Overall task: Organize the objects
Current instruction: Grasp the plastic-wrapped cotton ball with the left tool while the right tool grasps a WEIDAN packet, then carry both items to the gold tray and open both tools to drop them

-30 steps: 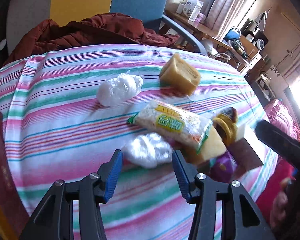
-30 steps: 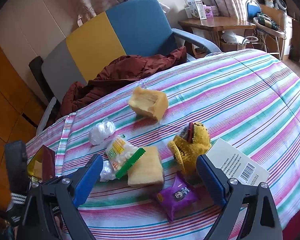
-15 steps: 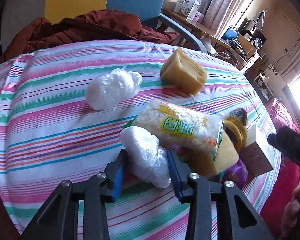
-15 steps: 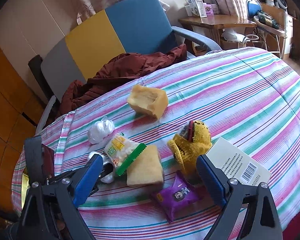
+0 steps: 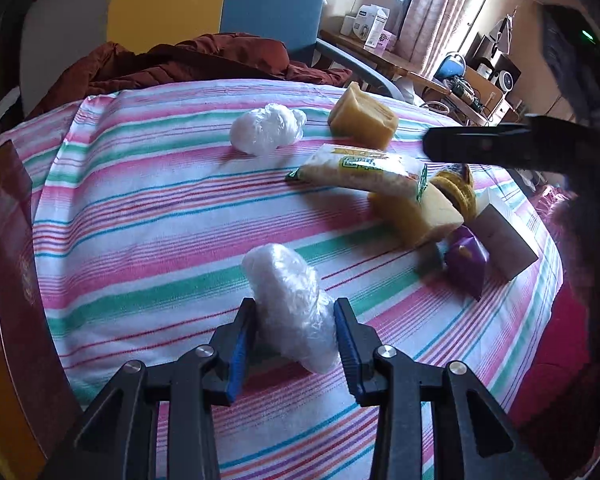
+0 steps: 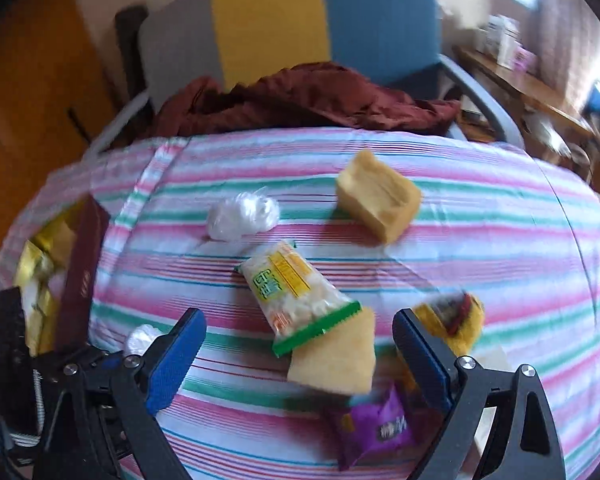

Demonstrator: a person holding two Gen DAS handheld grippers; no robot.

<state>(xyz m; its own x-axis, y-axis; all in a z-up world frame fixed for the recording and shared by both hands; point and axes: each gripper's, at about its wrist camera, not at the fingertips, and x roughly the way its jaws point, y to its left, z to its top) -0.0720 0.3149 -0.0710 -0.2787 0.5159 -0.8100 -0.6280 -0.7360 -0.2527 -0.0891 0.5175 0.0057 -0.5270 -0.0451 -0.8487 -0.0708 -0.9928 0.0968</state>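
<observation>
My left gripper is shut on a white crumpled plastic bag and holds it over the striped tablecloth, away from the pile. The bag's top shows in the right wrist view beside the left gripper body. My right gripper is open above a yellow sponge and a snack packet with a green edge. A second white bag, a yellow sponge block, a yellow plush toy and a purple packet lie around.
A dark red box with yellow packets inside stands at the table's left edge. A white box lies at the right. A chair with a red jacket stands behind the table. A wooden side table is far right.
My left gripper closed on the white bag and carried it back from the snack packet toward the left. My right gripper moved forward and left over the sponge and packet.
</observation>
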